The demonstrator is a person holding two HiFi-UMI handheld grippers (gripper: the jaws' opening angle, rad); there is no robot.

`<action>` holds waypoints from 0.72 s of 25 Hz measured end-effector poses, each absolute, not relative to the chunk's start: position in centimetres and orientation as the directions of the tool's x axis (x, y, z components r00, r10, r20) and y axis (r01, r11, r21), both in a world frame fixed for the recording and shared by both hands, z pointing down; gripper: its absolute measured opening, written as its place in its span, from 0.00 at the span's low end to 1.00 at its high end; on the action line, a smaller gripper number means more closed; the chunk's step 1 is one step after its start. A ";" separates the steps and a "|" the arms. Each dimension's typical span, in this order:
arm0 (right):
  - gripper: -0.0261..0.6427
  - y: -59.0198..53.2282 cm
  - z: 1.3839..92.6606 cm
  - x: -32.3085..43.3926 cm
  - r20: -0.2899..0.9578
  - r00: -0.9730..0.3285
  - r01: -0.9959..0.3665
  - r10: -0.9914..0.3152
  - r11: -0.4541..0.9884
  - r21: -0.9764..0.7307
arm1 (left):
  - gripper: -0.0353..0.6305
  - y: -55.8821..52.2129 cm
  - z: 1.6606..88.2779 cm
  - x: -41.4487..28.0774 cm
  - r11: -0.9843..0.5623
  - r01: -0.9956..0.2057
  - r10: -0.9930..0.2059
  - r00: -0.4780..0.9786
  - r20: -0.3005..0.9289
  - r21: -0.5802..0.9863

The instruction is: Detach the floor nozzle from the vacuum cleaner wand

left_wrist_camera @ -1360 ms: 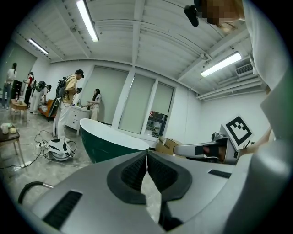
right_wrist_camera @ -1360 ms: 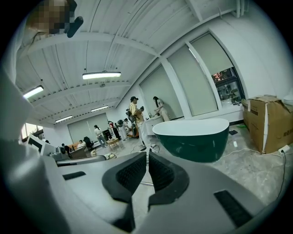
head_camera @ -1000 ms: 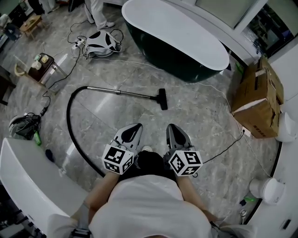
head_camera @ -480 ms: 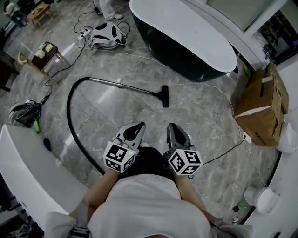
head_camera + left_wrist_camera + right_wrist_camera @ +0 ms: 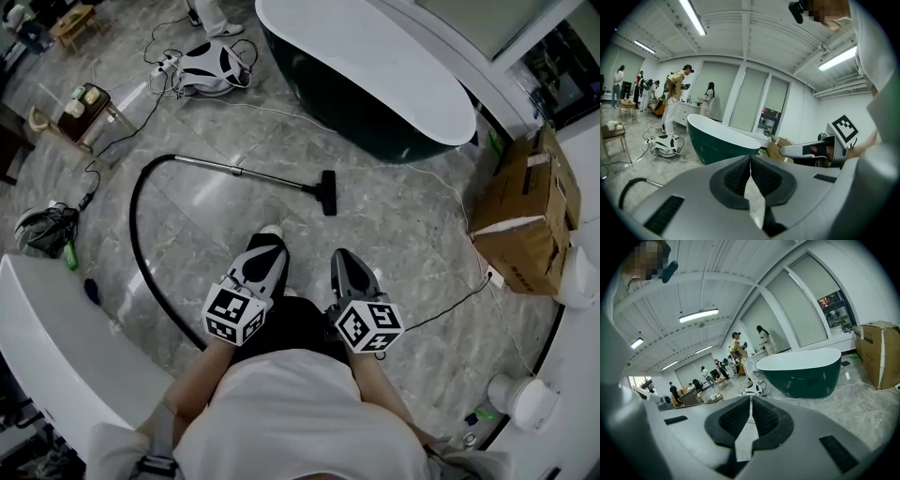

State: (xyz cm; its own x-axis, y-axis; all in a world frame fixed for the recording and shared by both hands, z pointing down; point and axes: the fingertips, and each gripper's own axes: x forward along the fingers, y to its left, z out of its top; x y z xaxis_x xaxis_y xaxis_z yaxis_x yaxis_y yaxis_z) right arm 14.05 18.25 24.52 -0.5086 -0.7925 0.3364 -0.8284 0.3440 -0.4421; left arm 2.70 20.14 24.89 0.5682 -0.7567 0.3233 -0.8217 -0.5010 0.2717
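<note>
While the left tool (image 5: 267,240) and right tool (image 5: 342,255) are closed on nothing, the nozzle (image 5: 327,192) lies near the bathtub (image 5: 375,66).

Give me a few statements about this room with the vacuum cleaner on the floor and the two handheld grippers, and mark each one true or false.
1. The floor nozzle is attached to the wand, which lies on the floor. True.
2. The left gripper and the right gripper are both shut and empty. True.
3. The right gripper touches the floor nozzle. False: it is held apart from it, nearer the person.
4. The bathtub is red outside. False: it is dark green outside and white on top.
5. The cardboard box sits inside the bathtub. False: it stands on the floor beside it.
</note>
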 end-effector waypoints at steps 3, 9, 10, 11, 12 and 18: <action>0.08 17.0 24.4 14.4 0.341 -0.499 -0.834 -0.797 0.335 -0.437 | 0.07 18.4 24.6 3.0 -0.505 -0.818 -0.756 0.573 0.316 0.275; 0.08 14.0 25.3 13.7 0.366 -0.504 -0.830 -0.782 0.321 -0.456 | 0.07 15.3 24.5 3.2 -0.530 -0.803 -0.734 0.595 0.328 0.271; 0.08 13.3 25.3 13.3 0.366 -0.508 -0.827 -0.780 0.324 -0.459 | 0.07 14.7 24.6 2.9 -0.528 -0.804 -0.732 0.594 0.335 0.273; 0.08 12.6 25.3 13.0 0.362 -0.513 -0.823 -0.778 0.327 -0.465 | 0.07 14.1 24.8 2.6 -0.524 -0.806 -0.730 0.592 0.341 0.276; 0.08 11.9 25.1 12.6 0.354 -0.520 -0.817 -0.777 0.332 -0.472 | 0.07 13.4 24.8 2.3 -0.522 -0.806 -0.729 0.592 0.344 0.280; 0.08 8.0 24.7 11.6 0.324 -0.537 -0.799 -0.779 0.347 -0.491 | 0.07 9.1 24.4 2.3 -0.558 -0.773 -0.699 0.633 0.332 0.300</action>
State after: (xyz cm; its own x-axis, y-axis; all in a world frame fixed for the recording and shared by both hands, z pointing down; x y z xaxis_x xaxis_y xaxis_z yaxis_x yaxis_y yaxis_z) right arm 11.62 7.97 24.74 -0.5373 -0.7786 0.3241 -0.7992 0.3473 -0.4906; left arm 2.30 9.10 24.39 0.6334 -0.6993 0.3315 -0.7735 -0.5581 0.3004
